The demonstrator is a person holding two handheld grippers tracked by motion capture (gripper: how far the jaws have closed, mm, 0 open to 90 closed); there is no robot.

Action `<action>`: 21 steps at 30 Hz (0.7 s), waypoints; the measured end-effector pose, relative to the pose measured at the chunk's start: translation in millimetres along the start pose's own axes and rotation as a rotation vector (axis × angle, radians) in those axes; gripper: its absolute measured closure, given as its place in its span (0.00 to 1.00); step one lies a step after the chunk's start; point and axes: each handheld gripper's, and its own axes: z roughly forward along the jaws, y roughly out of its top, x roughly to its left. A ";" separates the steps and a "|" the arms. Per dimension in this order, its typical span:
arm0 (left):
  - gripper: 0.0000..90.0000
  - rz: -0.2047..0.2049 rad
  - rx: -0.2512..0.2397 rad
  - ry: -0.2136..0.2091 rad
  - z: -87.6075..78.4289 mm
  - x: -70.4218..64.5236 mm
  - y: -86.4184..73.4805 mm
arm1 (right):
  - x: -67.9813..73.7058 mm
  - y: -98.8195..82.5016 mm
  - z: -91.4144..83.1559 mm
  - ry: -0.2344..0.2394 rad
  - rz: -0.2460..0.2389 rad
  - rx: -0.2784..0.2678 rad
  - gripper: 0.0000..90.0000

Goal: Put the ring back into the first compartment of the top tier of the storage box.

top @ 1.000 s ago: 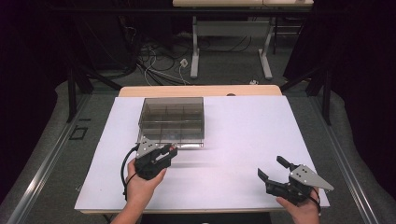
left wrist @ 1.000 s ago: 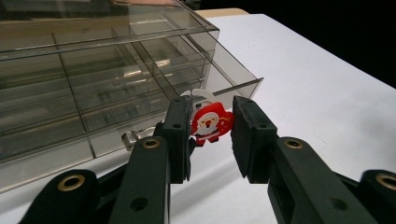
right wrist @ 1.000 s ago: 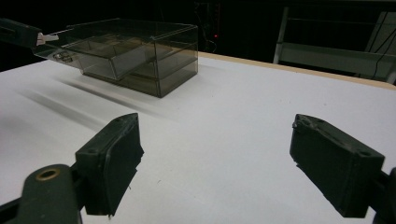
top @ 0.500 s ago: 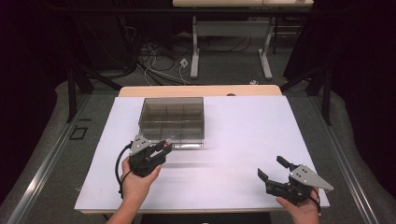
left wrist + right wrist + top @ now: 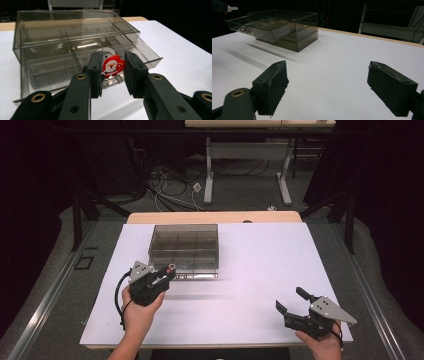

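White table top [image 5: 260,270], wooden strip along far edge. Smoked clear plastic organiser box [image 5: 185,247] w/ divided compartments sits left of centre; its bottom drawer [image 5: 140,53] is pulled out toward the near side, looks empty from what the left gripper view gives, though glare hides part of it.

Change vs a sec ago: left gripper [image 5: 167,274] has backed off from the box front toward the near-left and come up slightly. It was right at the drawer edge, now there's a gap between tip and box. Right gripper [image 5: 292,302] hasn't budged, near-right corner of the table, well apart from the box, jaws spread wide w/ nothing between.

Left jaws are clamped on a small red Santa charm w/ clear plastic ring [image 5: 111,65], held off the table just in front of the open drawer, Santa face toward the cam.

Read: charm is secured and the drawer is open, so prob the placing step is next. Pull-back looks like realigning for an approach over the drawer lip. Not placed yet.
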 end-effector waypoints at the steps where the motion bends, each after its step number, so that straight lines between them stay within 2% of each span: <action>1: 0.76 -0.002 -0.004 0.003 -0.5 1.2 0.5 | 0.2 -0.1 0.3 -0.001 0.001 -0.002 0.18; 9: 0.76 -0.023 -0.008 0.026 -1.0 10.6 2.0 | 0.3 -0.4 1.3 0.000 0.004 -0.006 0.18; 14: 0.76 -0.023 -0.008 0.026 -1.0 10.6 2.0 | 0.3 -0.5 1.3 0.001 0.003 -0.006 0.18; 15: 0.76 -0.038 -0.019 0.044 -0.4 17.1 3.9 | 0.3 -0.5 1.3 0.001 0.003 -0.006 0.18; 21: 0.76 -0.048 -0.019 0.060 0.1 23.9 3.9 | 0.2 -0.7 1.8 0.004 0.001 0.002 0.18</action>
